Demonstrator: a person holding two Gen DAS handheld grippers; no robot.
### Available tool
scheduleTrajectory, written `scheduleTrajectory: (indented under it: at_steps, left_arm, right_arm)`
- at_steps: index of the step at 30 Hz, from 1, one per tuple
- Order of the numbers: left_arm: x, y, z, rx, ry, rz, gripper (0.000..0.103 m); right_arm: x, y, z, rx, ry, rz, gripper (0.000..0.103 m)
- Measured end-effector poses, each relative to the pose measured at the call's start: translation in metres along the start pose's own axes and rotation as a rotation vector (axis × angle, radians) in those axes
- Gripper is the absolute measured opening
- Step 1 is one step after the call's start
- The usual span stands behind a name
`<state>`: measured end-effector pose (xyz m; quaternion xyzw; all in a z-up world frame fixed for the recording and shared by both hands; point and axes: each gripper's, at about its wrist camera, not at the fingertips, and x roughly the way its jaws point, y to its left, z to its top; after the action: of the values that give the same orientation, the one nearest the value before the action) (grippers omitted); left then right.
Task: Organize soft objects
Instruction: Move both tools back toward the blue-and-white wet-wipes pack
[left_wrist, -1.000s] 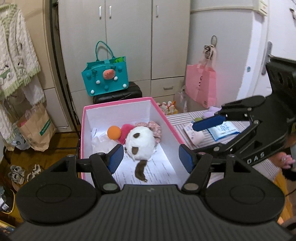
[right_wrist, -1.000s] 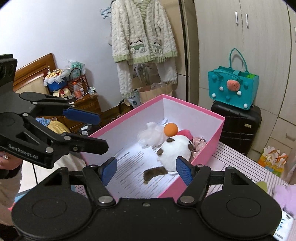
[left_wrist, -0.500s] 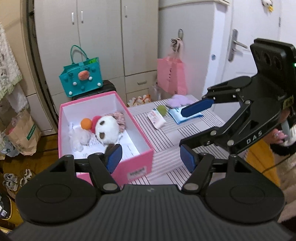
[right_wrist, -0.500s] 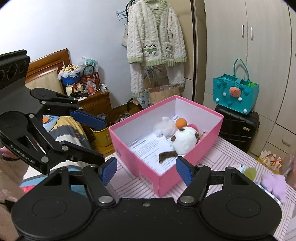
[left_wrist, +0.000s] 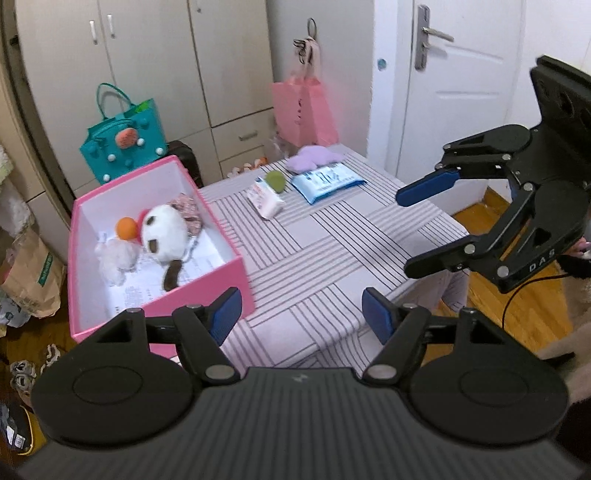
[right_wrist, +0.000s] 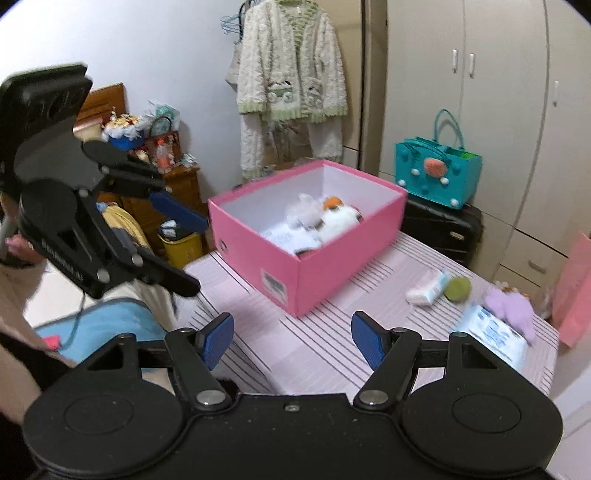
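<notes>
A pink box (left_wrist: 236, 275) (right_wrist: 258, 236) stands on the striped table (left_wrist: 332, 258) (right_wrist: 314, 343). Inside lie a white panda plush (left_wrist: 162, 232) (right_wrist: 338, 221), an orange ball (left_wrist: 126, 227) and a white fluffy toy (left_wrist: 112, 256). At the table's far end lie a purple plush (left_wrist: 314, 157) (right_wrist: 511, 304), a green ball (left_wrist: 276, 181) (right_wrist: 457, 288), a tissue pack (left_wrist: 266, 199) and a blue wipes pack (left_wrist: 327, 179) (right_wrist: 491, 332). My left gripper (left_wrist: 301, 314) (right_wrist: 177, 251) is open and empty over the near table edge. My right gripper (right_wrist: 291, 338) (left_wrist: 417, 229) is open and empty beside it.
A teal bag (left_wrist: 123, 142) sits on a black suitcase behind the box. A pink bag (left_wrist: 304, 110) hangs on the cupboard. A white door (left_wrist: 461, 85) is at the right. A cardigan (right_wrist: 291, 85) hangs by the wardrobe, with a cluttered nightstand (right_wrist: 162, 177) to its left.
Both grippers have pulled back and up from over the pink box, so the whole table now shows. Both stay open and empty. The toys in the box have not moved.
</notes>
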<state>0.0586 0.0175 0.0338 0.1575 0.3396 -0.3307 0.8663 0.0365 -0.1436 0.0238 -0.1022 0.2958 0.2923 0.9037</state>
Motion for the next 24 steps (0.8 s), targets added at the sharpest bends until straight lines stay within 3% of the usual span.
scheduleTrajectory:
  at_steps: [8,12,20,24]
  left_arm:
    - [0.041,-0.027,0.015,0.069,0.038,-0.100,0.071]
    - [0.061,-0.034,0.026,0.072,0.014,-0.129,0.071]
    - [0.108,-0.029,0.046,0.004,-0.064,-0.155,0.071]
    - [0.136,-0.025,0.056,-0.052,-0.094,-0.164,0.071]
  right_arm:
    - [-0.006,-0.031,-0.051,0.079,-0.014,-0.063,0.075]
    - [-0.006,-0.046,-0.063,0.095,-0.017,-0.096,0.075]
    - [0.008,-0.087,-0.079,0.136,-0.052,-0.152,0.075]
    - [0.019,-0.115,-0.088,0.180,-0.114,-0.188,0.075]
